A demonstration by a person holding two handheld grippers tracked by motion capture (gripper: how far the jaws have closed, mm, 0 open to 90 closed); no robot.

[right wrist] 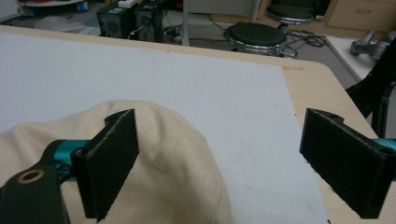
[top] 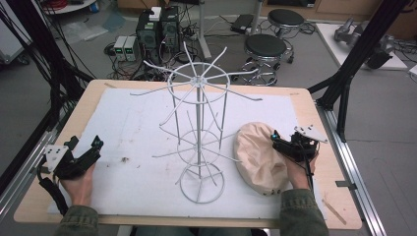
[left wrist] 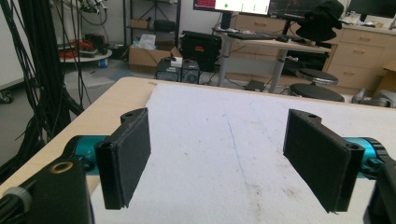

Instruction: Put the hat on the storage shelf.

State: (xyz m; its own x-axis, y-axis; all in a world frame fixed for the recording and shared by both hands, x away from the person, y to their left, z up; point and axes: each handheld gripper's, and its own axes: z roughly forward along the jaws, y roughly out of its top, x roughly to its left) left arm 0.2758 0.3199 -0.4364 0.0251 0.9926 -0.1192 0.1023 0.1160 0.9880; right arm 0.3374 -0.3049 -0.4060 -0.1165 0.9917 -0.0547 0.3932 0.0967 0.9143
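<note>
Right gripper (right wrist: 219, 163) jaws spread wide over cream cap (right wrist: 177, 163).

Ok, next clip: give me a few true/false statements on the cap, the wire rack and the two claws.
1. The beige cap hangs on the white wire rack. False: it lies on the white mat, beside the rack.
2. The right claw is open, above the cap's edge. True.
3. The left claw grips the rack. False: it is open, holding nothing.
4. The rack stands upright on the mat. True.
</note>
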